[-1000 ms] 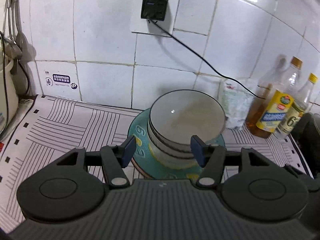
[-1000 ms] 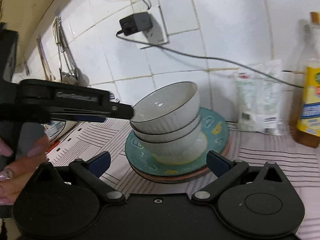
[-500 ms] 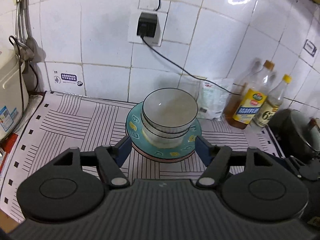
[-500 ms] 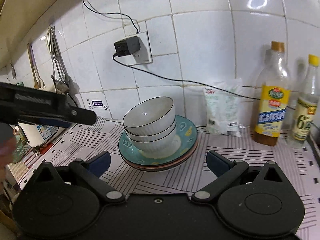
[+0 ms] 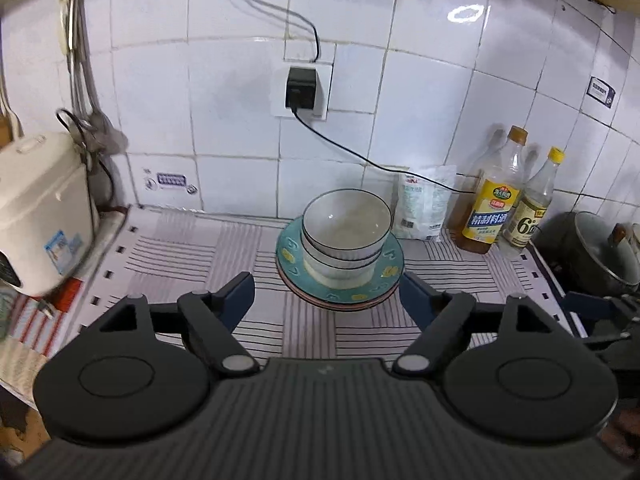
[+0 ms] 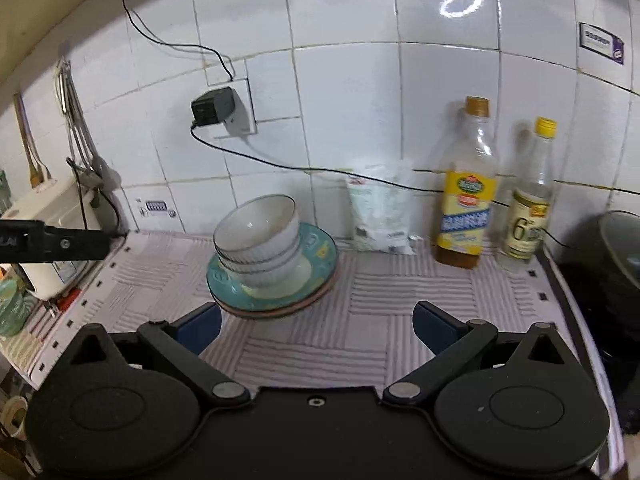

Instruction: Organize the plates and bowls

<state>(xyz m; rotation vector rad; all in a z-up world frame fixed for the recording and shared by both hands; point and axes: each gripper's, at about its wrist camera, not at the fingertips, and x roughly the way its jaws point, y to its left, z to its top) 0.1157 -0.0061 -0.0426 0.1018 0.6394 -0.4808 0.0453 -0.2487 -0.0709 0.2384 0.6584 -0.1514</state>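
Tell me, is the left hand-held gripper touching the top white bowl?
Apart. The left wrist view shows the left hand-held gripper open, with striped mat between its fingertips and the round white ceramic bowl.

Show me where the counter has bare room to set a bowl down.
Bare mat lies between the cooker and the plates, and in front of the bottles. It is crowded along the wall: bag, bottles, then the pot.

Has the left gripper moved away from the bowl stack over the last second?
Yes. The left gripper has backed away toward the counter's front edge: the bowl stack on the teal plate looks smaller, beyond its open fingers.
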